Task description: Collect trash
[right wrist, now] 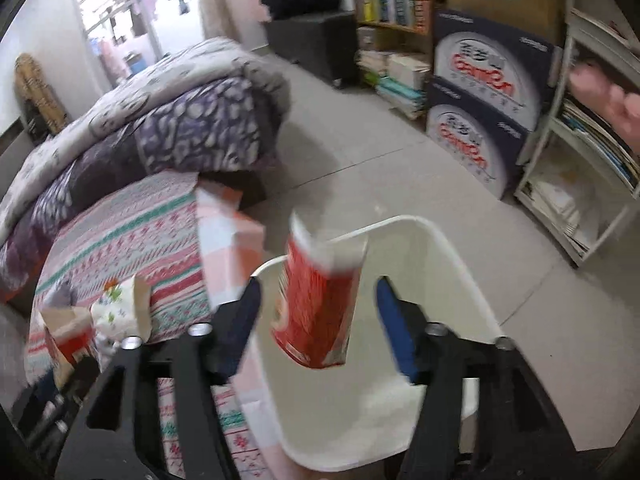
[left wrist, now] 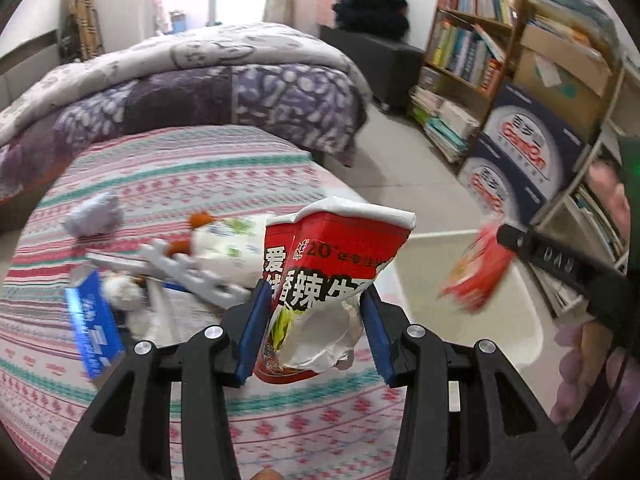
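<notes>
Blue fingers (left wrist: 256, 320) of the left gripper (left wrist: 316, 332) pinch a crumpled red noodle cup (left wrist: 332, 264) over the striped bed (left wrist: 168, 176). Only the right wrist view looks down into the white bin (right wrist: 440, 248) on the floor, where the right gripper (right wrist: 320, 324) stands wide, pads clear of a red snack packet (right wrist: 316, 300) hanging above the opening. Only the left view catches the blue box (left wrist: 94, 324) and crumpled paper (left wrist: 94, 214) on the bed.

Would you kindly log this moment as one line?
left gripper: shut on red packet | right gripper: open, red carton between jaws over white bin | more trash on bed
</notes>
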Tool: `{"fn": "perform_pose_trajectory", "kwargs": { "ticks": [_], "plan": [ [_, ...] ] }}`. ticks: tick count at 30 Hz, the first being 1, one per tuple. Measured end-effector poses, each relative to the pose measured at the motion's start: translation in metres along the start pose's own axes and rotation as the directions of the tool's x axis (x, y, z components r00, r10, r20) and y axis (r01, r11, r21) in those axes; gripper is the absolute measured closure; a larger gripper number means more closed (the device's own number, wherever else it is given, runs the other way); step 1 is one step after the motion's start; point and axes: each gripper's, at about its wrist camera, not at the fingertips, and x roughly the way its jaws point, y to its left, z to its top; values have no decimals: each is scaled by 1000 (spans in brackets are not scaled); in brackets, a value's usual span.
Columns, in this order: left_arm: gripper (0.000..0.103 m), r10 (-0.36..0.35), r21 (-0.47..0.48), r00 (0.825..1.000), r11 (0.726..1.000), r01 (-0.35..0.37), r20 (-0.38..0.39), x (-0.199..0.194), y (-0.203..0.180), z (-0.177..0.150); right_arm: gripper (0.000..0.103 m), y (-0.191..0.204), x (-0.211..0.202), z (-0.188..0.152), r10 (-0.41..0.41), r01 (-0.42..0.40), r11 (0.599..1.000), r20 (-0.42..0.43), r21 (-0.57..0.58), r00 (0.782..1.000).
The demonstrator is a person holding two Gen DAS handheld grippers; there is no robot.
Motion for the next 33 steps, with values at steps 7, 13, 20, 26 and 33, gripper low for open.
{"fn": "perform_pose_trajectory", "kwargs": {
  "ticks": [7, 13, 20, 26, 33],
  "plan": [
    [57, -101, 36, 994, 994, 103, -42, 16, -45, -3, 27, -37, -7, 17, -14, 10, 994, 29, 111, 999],
    [57, -161, 57, 983, 984, 166, -87, 31, -76, -6, 23, -59, -12, 22, -17, 9, 982, 38, 188, 999],
    [40, -261, 31, 952, 962, 270, -161, 47, -102, -8, 17, -79, -16, 30, 10, -22, 954, 41, 298, 999],
    [31, -358, -87, 919, 933, 348, -165, 44, -74, -5, 10, -75, -20, 31, 83, -92, 938, 40, 333, 996],
    [30, -191, -103, 977, 978, 182, -92, 17, -24, 5, 9, -38, -7, 22, 137, -125, 950, -23, 287, 990]
  ]
}}
